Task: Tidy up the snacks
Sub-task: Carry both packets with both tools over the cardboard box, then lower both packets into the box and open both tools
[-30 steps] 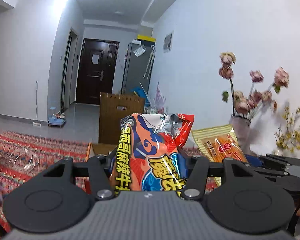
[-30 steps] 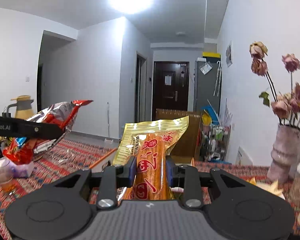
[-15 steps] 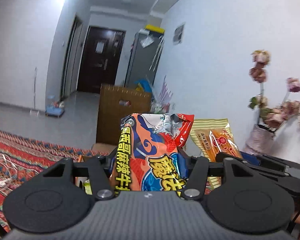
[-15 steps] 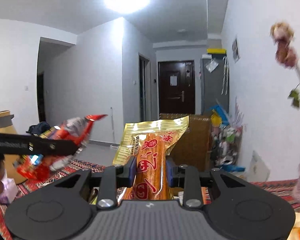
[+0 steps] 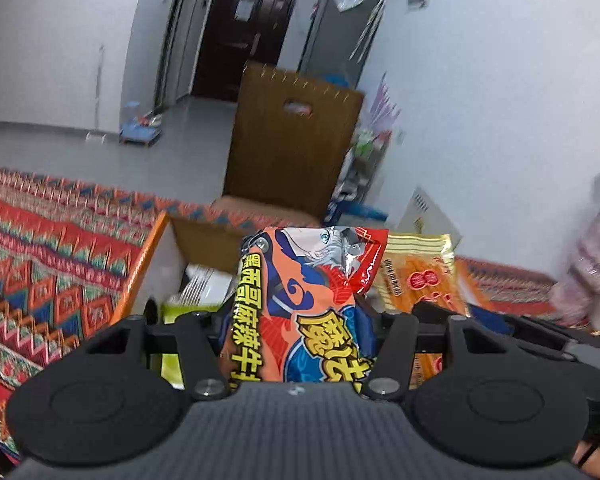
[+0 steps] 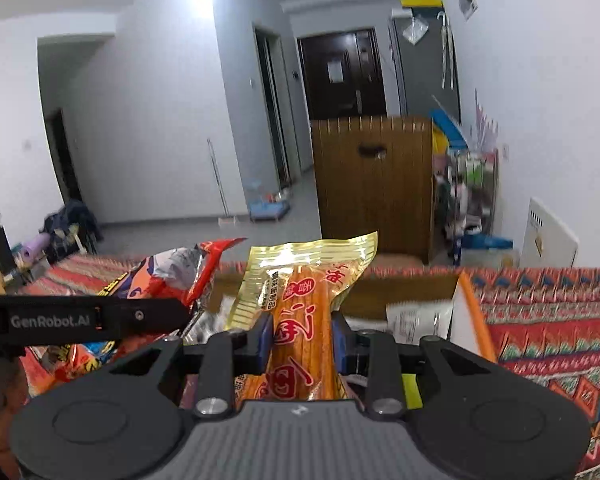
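Note:
My left gripper (image 5: 300, 332) is shut on a red, orange and blue snack bag (image 5: 300, 304) with yellow Chinese lettering. My right gripper (image 6: 302, 336) is shut on a gold packet holding an orange snack stick (image 6: 304, 300). Both packs hang over an open cardboard box (image 5: 204, 240) with an orange-edged flap; the box also shows in the right wrist view (image 6: 416, 288). The gold packet (image 5: 424, 276) shows to the right in the left wrist view. The red bag (image 6: 160, 280) and the left gripper's finger (image 6: 80, 318) show to the left in the right wrist view.
The box stands on a red patterned cloth (image 5: 40, 248) that covers the table. White packets (image 6: 416, 316) and a yellow-green pack (image 5: 180, 308) lie inside the box. A brown wooden chair back (image 6: 372, 184) stands behind the table. A pink vase (image 5: 596, 256) is at the right.
Both grippers have tilted down and moved forward over the box, each still holding its pack. The flowers have slid out of the views and the box has come into view below.

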